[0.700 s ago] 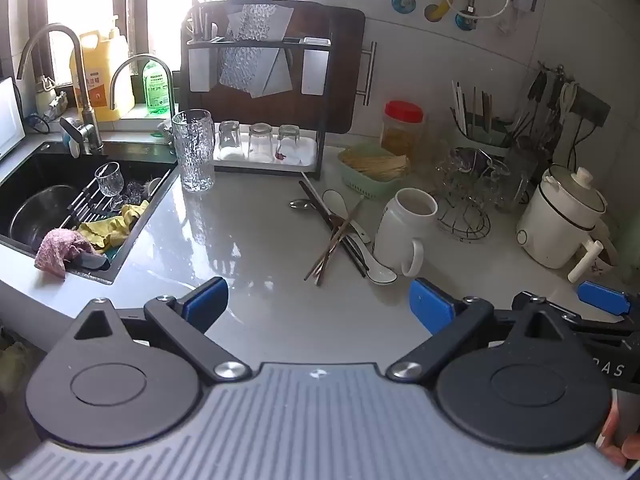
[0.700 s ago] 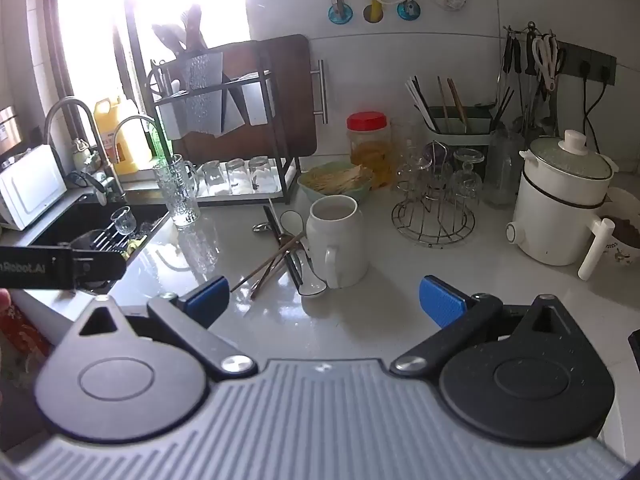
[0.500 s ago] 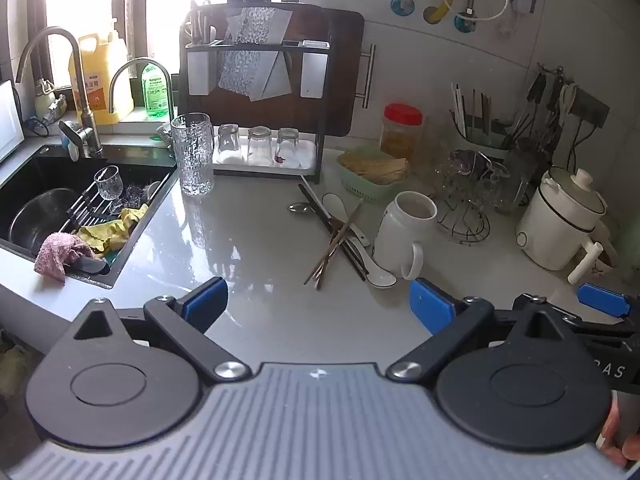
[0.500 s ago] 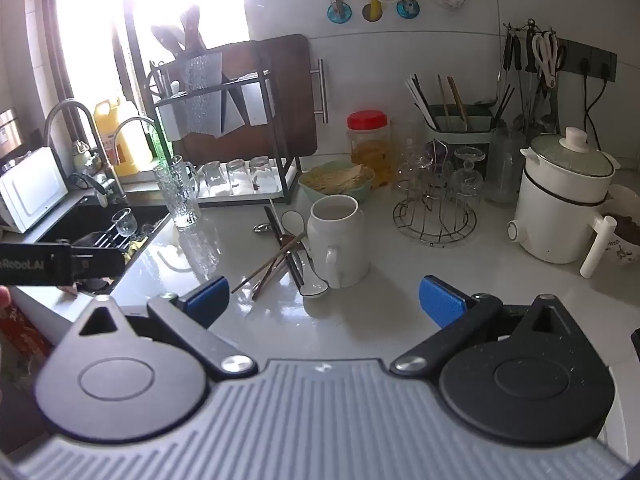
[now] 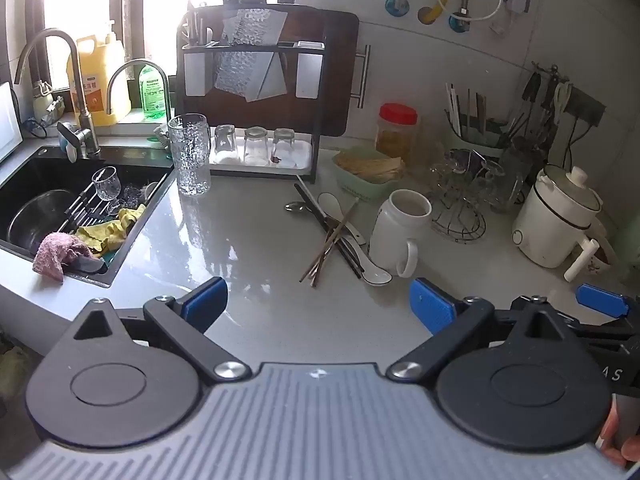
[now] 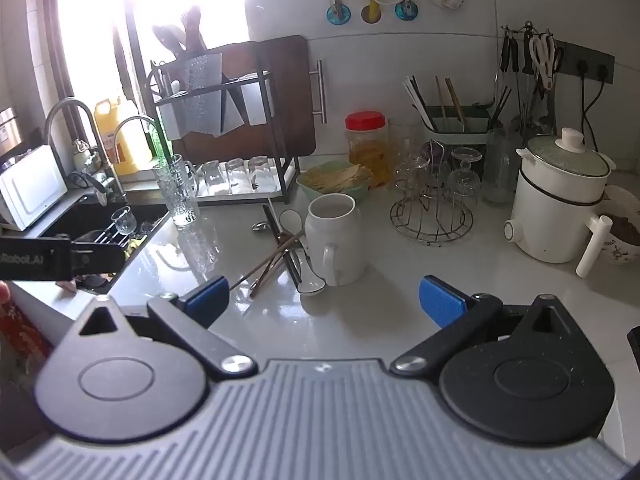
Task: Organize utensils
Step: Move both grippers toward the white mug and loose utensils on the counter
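A loose pile of utensils lies on the grey counter: brown chopsticks (image 5: 330, 242) (image 6: 269, 262), black chopsticks (image 5: 320, 212), a white ceramic spoon (image 5: 374, 274) (image 6: 310, 284), another white spoon (image 5: 332, 204) and a metal spoon (image 5: 296, 207). A white mug (image 5: 396, 228) (image 6: 336, 236) stands just right of the pile. A green utensil holder (image 6: 456, 126) (image 5: 474, 140) with chopsticks stands by the back wall. My left gripper (image 5: 318, 304) is open and empty, in front of the pile. My right gripper (image 6: 324, 300) is open and empty, in front of the mug.
A black sink (image 5: 48, 196) with rags and a glass is at the left. A tall glass (image 5: 190, 154), a dish rack (image 5: 256, 100), a red-lidded jar (image 5: 396, 130), a wire glass stand (image 6: 434, 200) and a white electric pot (image 6: 556, 200) stand further back.
Both grippers have drifted slightly; the scene has shifted a little in both views. Nothing was taken hold of.
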### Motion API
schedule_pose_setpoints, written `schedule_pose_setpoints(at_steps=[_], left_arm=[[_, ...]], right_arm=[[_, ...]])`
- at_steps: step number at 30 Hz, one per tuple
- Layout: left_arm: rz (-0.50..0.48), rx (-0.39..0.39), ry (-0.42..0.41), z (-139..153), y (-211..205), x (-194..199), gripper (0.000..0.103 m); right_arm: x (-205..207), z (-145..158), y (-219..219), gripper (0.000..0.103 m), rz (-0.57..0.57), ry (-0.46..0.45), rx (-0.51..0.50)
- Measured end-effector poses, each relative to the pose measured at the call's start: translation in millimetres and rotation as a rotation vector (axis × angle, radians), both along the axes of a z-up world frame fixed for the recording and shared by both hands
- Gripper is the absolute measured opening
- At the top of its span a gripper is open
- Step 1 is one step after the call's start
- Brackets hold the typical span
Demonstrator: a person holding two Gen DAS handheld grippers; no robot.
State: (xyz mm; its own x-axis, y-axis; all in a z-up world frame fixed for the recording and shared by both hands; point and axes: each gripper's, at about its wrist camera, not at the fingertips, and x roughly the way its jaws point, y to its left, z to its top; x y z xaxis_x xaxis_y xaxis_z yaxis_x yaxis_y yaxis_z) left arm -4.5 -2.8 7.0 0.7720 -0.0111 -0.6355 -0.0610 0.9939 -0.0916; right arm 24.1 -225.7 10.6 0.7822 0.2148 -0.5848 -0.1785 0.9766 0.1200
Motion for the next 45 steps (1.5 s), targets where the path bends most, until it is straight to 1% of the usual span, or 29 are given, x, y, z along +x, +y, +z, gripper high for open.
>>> schedule_pose_setpoints(at_steps=[11, 30, 39, 45], left_arm=[[-0.027, 0.0, 0.016, -5.4, -6.8, -5.9, 0.1], [-0.057, 0.007, 0.033, -9.7, -11.7, -1.0, 0.1], [-0.071, 0.017, 0.053, -11.3, -10.8, 2.9, 0.1], [-0.064, 0.026, 0.064, -10.5, -5.0, 5.3, 0.1]], right_arm=[[-7.0, -2.4, -6.9, 0.103, -0.016, -0.003, 0.004], [-10.9, -6.3, -10.3, 0.103, -0.029, 0.003, 0.005], [-11.8, -8.9, -8.4, 0.103, -0.034, 0.018, 0.0], [-12.9, -10.6, -10.1, 0.103, -0.034, 0.041, 0.027]])
